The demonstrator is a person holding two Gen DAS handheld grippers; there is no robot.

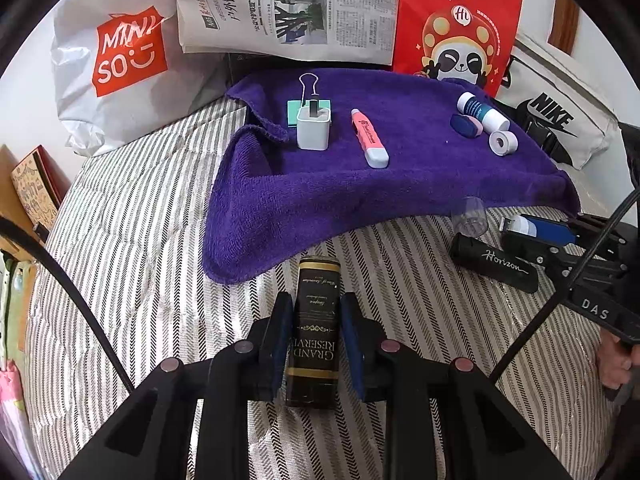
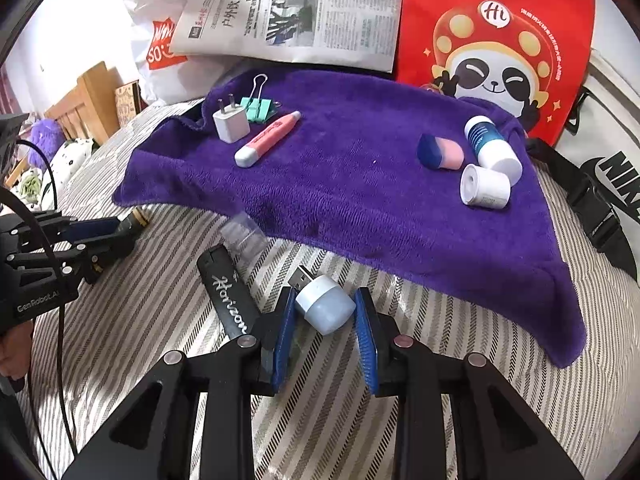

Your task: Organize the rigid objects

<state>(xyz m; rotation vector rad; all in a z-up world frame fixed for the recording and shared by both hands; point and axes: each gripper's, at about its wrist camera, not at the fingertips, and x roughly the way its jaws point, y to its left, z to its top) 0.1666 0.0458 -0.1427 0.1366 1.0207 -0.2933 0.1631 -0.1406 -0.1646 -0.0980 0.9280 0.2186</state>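
- Left gripper (image 1: 316, 332) is seen closed on a black tin (image 1: 315, 332) labelled "Grand Reserve", pads pressed to both its sides, over the striped cover (image 1: 132, 240).
- A purple towel (image 1: 360, 188) is spread beyond the tin.
- On the towel, at left: a white charger (image 1: 314, 128), with a green clip (image 1: 308, 106) just behind it; a pink marker (image 1: 370, 139) lies beside them.
- On the towel, at right: an eraser (image 1: 466, 125), a white-blue tube (image 1: 483, 112) and a white cap (image 1: 503, 143) are grouped close together.
- Right gripper (image 1: 536, 236) is seen at the right edge, near a black "Horizon" case (image 1: 494, 263) and a clear cap (image 1: 470, 216); its grip cannot be judged.
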